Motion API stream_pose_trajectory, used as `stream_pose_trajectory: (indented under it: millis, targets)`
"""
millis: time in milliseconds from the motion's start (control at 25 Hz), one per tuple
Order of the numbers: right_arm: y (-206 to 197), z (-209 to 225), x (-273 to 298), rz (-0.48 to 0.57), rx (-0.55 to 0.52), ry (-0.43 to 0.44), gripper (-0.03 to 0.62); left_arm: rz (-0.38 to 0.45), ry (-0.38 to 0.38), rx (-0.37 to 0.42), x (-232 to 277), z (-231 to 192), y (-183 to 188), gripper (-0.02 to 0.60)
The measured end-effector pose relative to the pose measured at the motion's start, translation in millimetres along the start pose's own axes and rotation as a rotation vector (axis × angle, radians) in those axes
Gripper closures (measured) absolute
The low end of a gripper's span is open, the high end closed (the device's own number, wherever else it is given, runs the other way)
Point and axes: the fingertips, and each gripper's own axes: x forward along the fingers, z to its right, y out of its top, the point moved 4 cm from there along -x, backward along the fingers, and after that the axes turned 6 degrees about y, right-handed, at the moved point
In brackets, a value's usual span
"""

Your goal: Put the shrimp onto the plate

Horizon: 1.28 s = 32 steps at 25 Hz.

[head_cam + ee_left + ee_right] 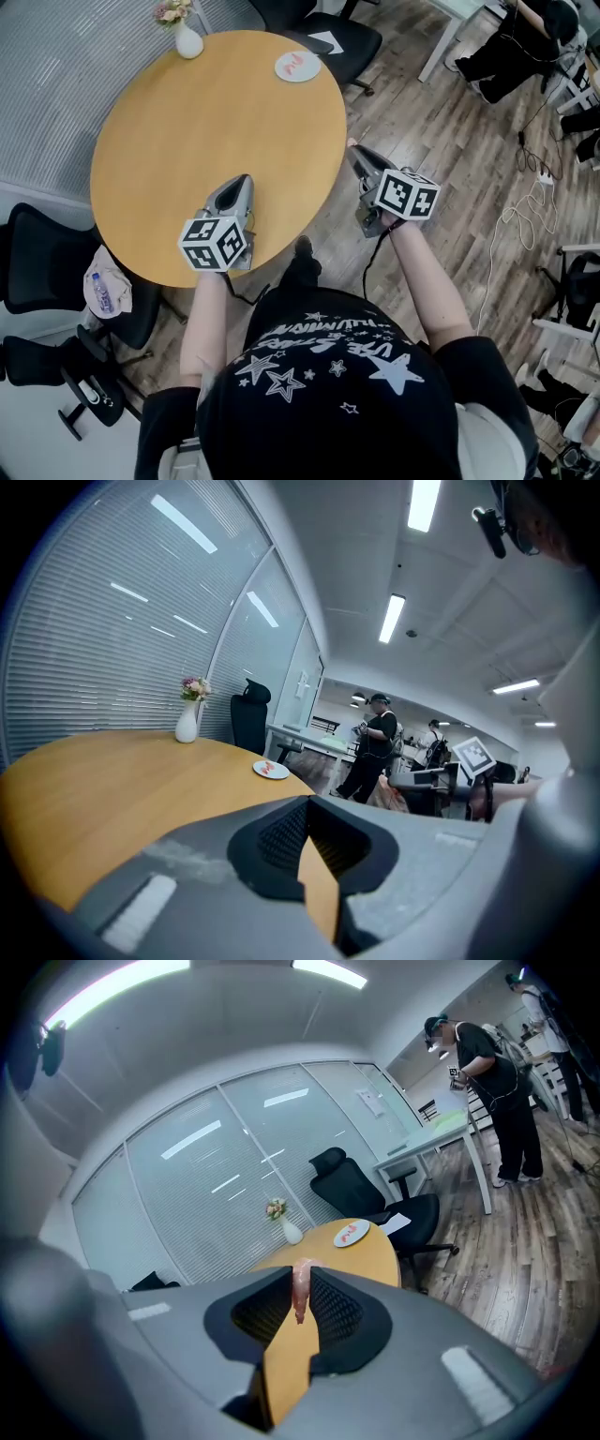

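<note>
A pink shrimp [301, 1290] hangs pinched between the pads of my right gripper [301, 1277], which is shut on it. In the head view this gripper [354, 152] is off the round wooden table's [187, 141] right edge, above the floor. The white plate [284, 71] lies at the table's far right edge with something pink-red on it; it also shows as the plate [364, 1228] ahead of the right jaws and the plate [260, 770] far ahead of the left ones. My left gripper [242, 179] hovers over the table's near part, jaws [307, 803] shut on nothing.
A white vase with flowers [187, 39] stands at the table's far edge. Black office chairs sit behind the plate [328, 37] and at the left [37, 267], one holding a bottle [101, 292]. Cables [525, 202] lie on the wood floor at right. People stand by desks beyond.
</note>
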Motion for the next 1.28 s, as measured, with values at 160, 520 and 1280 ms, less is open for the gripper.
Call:
stream_pose_trajectory:
  millis: [160, 520, 1280]
  targets:
    - [19, 22, 38, -0.049, -0.035, -0.043, 0.534, -0.001, -0.013, -0.011, 37, -20, 23, 0.58]
    - [47, 55, 131, -0.168, -0.171, -0.103, 0.534, -0.015, -0.015, -0.004, 92, -65, 48, 0.58]
    - [58, 122, 276, -0.295, -0.356, -0.169, 0.534, -0.057, 0.058, -0.04, 175, -135, 21, 0.58]
